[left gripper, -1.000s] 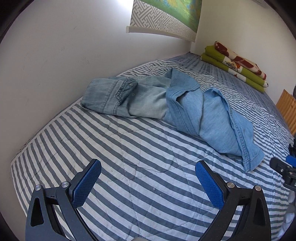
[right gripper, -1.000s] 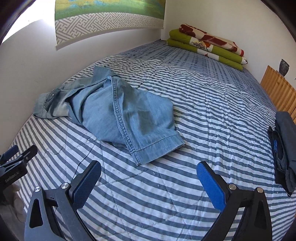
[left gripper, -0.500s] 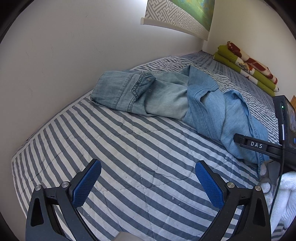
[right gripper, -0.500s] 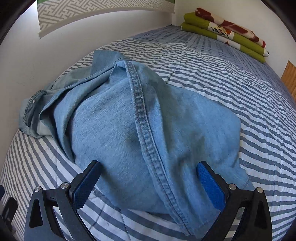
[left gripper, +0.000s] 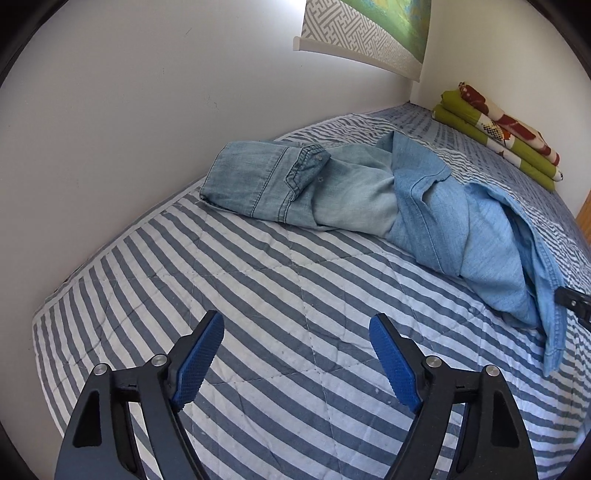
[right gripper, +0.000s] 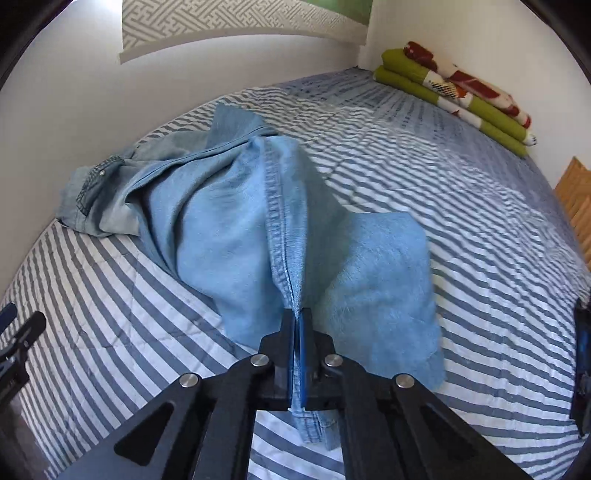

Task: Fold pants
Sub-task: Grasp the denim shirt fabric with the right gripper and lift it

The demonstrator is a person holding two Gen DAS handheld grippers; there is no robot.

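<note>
Light blue denim pants (left gripper: 369, 199) lie crumpled on the striped bed (left gripper: 258, 295), waistband toward the wall on the left. My left gripper (left gripper: 295, 347) hovers open above bare bedding, short of the pants. In the right wrist view the pants (right gripper: 229, 221) rise in a ridge along the leg seam. My right gripper (right gripper: 298, 321) is shut on that seam near the hem, and the hem end hangs below the jaws. The right gripper's tip (left gripper: 570, 301) shows at the right edge of the left wrist view, beside the lifted leg.
A white wall runs along the bed's left side with a hanging scroll (left gripper: 362, 33) on it. Folded green and red blankets (right gripper: 454, 92) lie at the far corner. A wooden slatted piece (right gripper: 574, 192) stands at the right. The left gripper (right gripper: 18, 332) shows at the left edge.
My right gripper has gone from open over the pant leg to shut on its seam, and the leg is lifted. The left gripper's jaws have narrowed a little and it has shifted slightly.
</note>
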